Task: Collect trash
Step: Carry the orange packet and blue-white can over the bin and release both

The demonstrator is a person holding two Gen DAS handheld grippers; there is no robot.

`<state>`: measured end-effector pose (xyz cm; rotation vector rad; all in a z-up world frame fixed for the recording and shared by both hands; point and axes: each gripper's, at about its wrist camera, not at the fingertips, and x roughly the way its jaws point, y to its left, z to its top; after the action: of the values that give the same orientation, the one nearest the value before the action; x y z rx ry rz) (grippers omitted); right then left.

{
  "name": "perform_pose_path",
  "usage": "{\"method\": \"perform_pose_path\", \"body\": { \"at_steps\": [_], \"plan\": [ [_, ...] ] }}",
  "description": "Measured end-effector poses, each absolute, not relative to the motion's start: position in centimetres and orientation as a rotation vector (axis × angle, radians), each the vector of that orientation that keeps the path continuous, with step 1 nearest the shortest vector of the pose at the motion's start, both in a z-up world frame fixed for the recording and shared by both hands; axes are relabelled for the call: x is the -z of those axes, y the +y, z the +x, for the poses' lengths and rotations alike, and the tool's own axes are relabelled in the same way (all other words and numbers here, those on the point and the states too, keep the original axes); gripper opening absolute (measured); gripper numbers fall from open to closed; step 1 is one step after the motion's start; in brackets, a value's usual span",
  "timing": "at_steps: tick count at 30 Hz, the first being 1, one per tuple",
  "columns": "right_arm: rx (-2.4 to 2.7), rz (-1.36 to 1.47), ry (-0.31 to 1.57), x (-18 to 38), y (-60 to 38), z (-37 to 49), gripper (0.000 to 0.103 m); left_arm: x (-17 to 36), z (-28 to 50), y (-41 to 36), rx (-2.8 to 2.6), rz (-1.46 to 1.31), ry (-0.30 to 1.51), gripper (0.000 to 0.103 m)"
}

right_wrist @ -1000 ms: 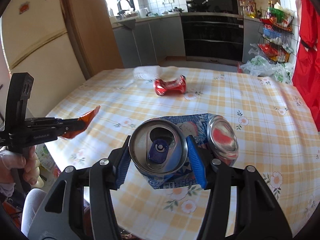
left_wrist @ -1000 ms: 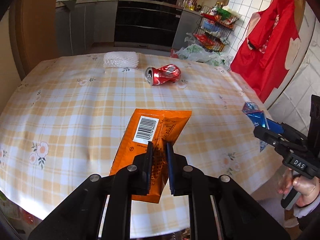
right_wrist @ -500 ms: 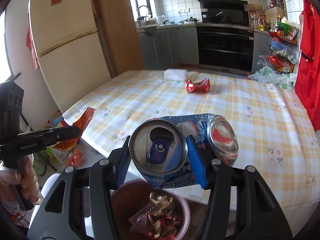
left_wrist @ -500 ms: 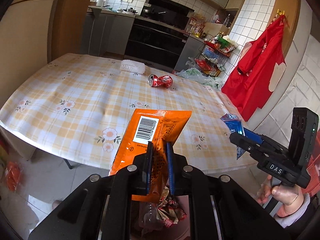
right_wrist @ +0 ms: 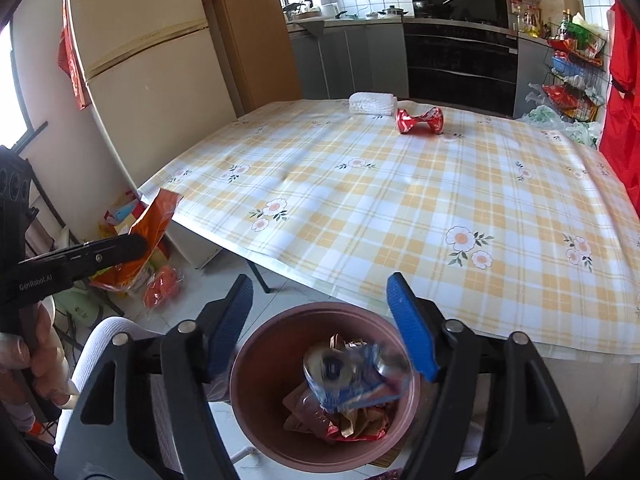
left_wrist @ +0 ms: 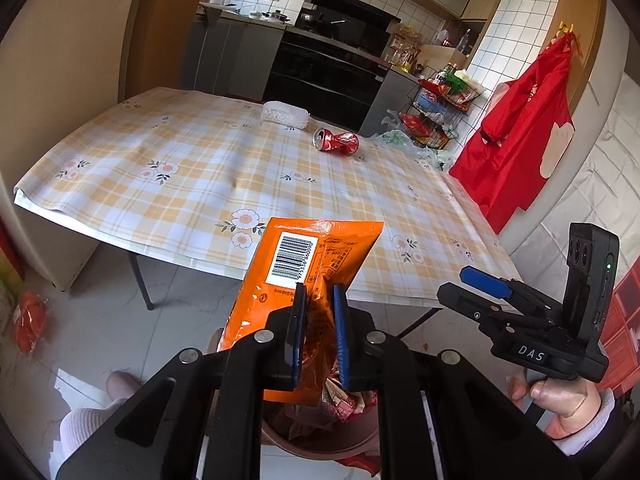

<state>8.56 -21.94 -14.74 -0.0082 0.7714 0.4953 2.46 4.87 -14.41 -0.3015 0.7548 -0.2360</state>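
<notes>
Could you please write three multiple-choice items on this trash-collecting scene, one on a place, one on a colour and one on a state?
1. Where is the blue can?
A. on the table
B. in the bin
C. in the right claw

2. What colour is the packet in the left claw?
A. orange
B. green
C. white

3. How does the right claw stand?
A. shut on a can
B. shut, empty
C. open, empty

Key: B, the can, blurred, shows inside the brown bin's rim; A, the orange packet shows a barcode; C, the pads have just opened, nothing between them.
</notes>
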Motion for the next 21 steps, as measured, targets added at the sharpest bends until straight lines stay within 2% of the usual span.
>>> {"method": "perform_pose_path", "body": {
  "at_steps": [3,7,21],
  "plan": [
    [-0.445,-0.024,0.733,13.9,-22.6,8.5,0.094,14.3,2.4,4.4,0.247,-0.292,0.753,0.013],
    [-0.392,-0.041,0.714,13.5,-23.6,8.5,0.097,14.7,2.5,3.4,0.264,-0.276,0.767,0.013],
    [-0.331,-0.004,0.72,14.2,-26.4,8.9,0.097,17.1,3.2,1.0,0.301,-0.262,0.855,0.014]
  ]
}}
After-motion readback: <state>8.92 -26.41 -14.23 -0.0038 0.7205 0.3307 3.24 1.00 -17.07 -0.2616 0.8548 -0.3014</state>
